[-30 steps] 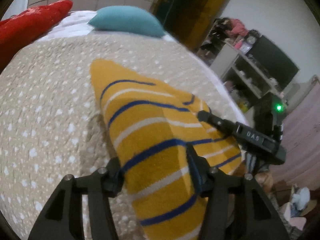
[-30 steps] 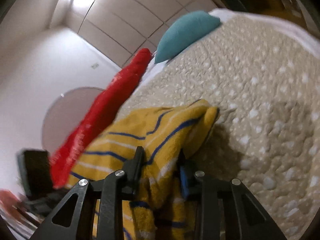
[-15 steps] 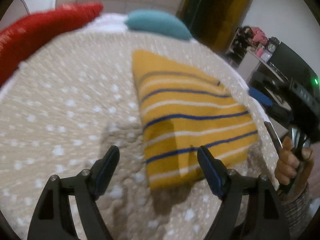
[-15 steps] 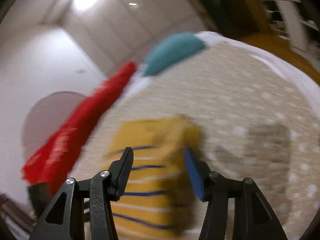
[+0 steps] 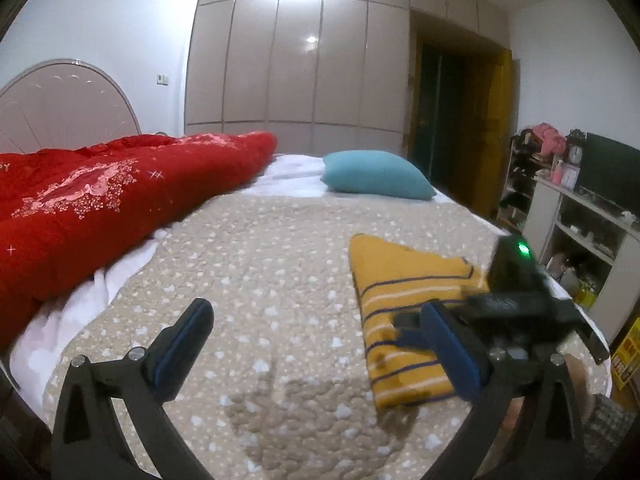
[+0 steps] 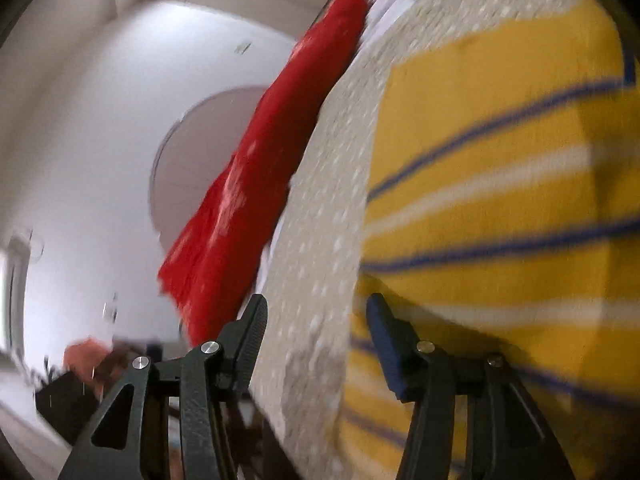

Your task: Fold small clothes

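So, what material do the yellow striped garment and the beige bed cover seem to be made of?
The yellow striped garment looks like a soft knit, probably cotton: matte, thick at its folded edge, with blue and white stripes. The beige bed cover seems to be quilted fabric: its matte surface is puffed into small bumps, with pale spots. The exact fibre of either cannot be told.

both wrist views low over the bed [image 5: 280, 240], sharing the striped garment [image 5: 404, 304]

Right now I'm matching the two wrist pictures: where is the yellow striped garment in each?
Left wrist: the garment lies folded on the bed, lower right, partly behind the other gripper.
Right wrist: the garment fills the right half, close up and blurred.
Shared landmark: the red quilt.
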`<state>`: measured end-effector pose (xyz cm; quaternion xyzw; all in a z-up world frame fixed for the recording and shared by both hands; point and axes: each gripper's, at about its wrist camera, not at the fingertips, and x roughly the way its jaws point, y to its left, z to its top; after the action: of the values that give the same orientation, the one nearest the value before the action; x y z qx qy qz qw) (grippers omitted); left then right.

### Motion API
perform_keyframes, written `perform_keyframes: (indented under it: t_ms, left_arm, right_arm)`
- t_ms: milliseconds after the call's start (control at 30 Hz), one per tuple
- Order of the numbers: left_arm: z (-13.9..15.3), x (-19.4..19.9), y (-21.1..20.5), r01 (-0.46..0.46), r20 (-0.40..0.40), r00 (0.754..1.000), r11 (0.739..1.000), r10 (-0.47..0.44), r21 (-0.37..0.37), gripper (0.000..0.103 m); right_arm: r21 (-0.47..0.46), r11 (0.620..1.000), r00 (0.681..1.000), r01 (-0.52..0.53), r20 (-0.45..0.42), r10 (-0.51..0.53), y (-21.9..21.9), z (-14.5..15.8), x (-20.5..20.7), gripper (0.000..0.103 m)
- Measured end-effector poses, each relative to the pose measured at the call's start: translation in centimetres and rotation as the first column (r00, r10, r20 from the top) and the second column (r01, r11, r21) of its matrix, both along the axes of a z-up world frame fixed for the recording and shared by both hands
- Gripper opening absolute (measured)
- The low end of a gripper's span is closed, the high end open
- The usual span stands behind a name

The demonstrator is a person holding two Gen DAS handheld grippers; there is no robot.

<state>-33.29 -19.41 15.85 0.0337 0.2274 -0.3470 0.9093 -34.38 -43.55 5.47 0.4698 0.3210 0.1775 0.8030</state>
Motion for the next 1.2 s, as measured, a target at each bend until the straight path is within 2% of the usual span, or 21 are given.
perform_keyframes:
  t_ms: [67,133,200,267,367,400,467,500,567,600,633,667,733,767,900,1000,1133,1200]
  left_arm:
    - [-0.5,0.1,-0.3,-0.003,-0.014,1.0,1.0,0.003,-0.003,0.103]
    - [-1.1,0.1,-0.4,-0.007,-0.026,1.0,1.0,0.007,-0.008,0.103]
    - [-1.1,-0.3,0.0,-0.005,-0.028,1.0,1.0,0.005,-0.005,0.103]
    - [-1.3,-0.6,0.0,0.002,-0.025,1.0,1.0,-0.002,-0.003,0.103]
    - [-1.1,-0.9,-0.1,0.012,-0.041,0.999,1.0,-0.012,0.014,0.103]
    - [-1.1,-0.9,-0.1,0.015,-0.053,0.998,1.0,-0.014,0.01,0.103]
    - [-1.4,-0.9,0.0,0.01,-0.074,0.997,1.0,-0.01,0.009,0.103]
    - [-1.6,-1.0,-0.1,0.013,-0.089,0.996,1.0,-0.012,0.013,0.103]
    - [-2.3,-1.1,-0.8,0.032,-0.122,0.992,0.998,-0.026,0.048,0.103]
    - [-2.8,-1.3,-1.3,0.039,-0.136,0.99,0.996,-0.028,0.079,0.103]
    - [-3.3,-1.6,-1.9,0.045,-0.144,0.989,0.993,-0.029,0.112,0.103]
    - [-3.6,-1.8,-2.3,0.053,-0.148,0.988,0.991,-0.034,0.126,0.103]
    - [-4.4,-2.5,-3.1,0.06,-0.154,0.987,0.985,-0.034,0.164,0.103]
    - [-4.7,-2.8,-3.4,0.06,-0.152,0.988,0.981,-0.032,0.183,0.103]
    - [-5.9,-4.1,-4.2,0.094,-0.178,0.983,0.971,-0.055,0.219,0.103]
    - [-7.0,-4.4,-4.5,0.097,-0.195,0.98,0.964,-0.049,0.248,0.103]
    - [-9.2,-3.7,-4.8,0.093,-0.264,0.964,0.952,-0.014,0.29,0.103]
    - [-10.2,-3.3,-4.9,0.086,-0.285,0.959,0.945,0.008,0.315,0.103]
  right_arm:
    - [-0.014,0.998,0.998,-0.061,-0.029,0.061,0.9,-0.3,-1.8,0.056]
    - [-0.064,0.996,0.998,-0.061,-0.015,0.06,1.1,0.5,-3.6,0.056]
    - [-0.121,0.993,0.999,-0.005,0.053,0.011,0.1,2.2,-5.7,0.057]
    - [-0.136,0.987,0.994,0.083,0.081,-0.072,-1.6,2.6,-7.1,0.063]
    - [-0.179,0.947,0.963,0.268,0.03,-0.267,-5.6,1.3,-8.9,0.064]
    - [-0.172,0.93,0.944,0.325,0.01,-0.329,-7.0,0.4,-9.9,0.059]
    - [-0.083,0.919,0.922,0.386,0.016,-0.386,-8.1,-0.9,-12.2,0.052]
    - [-0.08,0.908,0.912,0.411,0.022,-0.41,-8.2,-0.9,-13.0,0.052]
    - [-0.178,0.863,0.879,0.473,0.027,-0.476,-7.2,-0.2,-15.2,0.055]
    - [-0.27,0.82,0.855,0.504,0.024,-0.518,-6.2,0.4,-16.4,0.058]
    - [-0.321,0.792,0.841,0.519,0.023,-0.541,-5.3,0.7,-16.8,0.066]
    - [-0.365,0.767,0.829,0.528,0.024,-0.559,-4.3,1.0,-17.5,0.066]
    - [-0.419,0.742,0.824,0.524,0.027,-0.566,-2.6,1.2,-19.0,0.066]
    - [-0.438,0.732,0.822,0.521,0.028,-0.568,-2.1,1.1,-19.1,0.066]
    - [-0.586,0.656,0.825,0.476,0.039,-0.563,1.6,0.7,-20.1,0.067]
    - [-0.65,0.613,0.826,0.448,0.038,-0.563,2.5,0.6,-20.4,0.068]
    - [-0.667,0.606,0.82,0.432,0.011,-0.573,2.6,-0.1,-20.0,0.068]
    - [-0.683,0.59,0.815,0.431,0.015,-0.579,2.7,-0.1,-19.9,0.068]
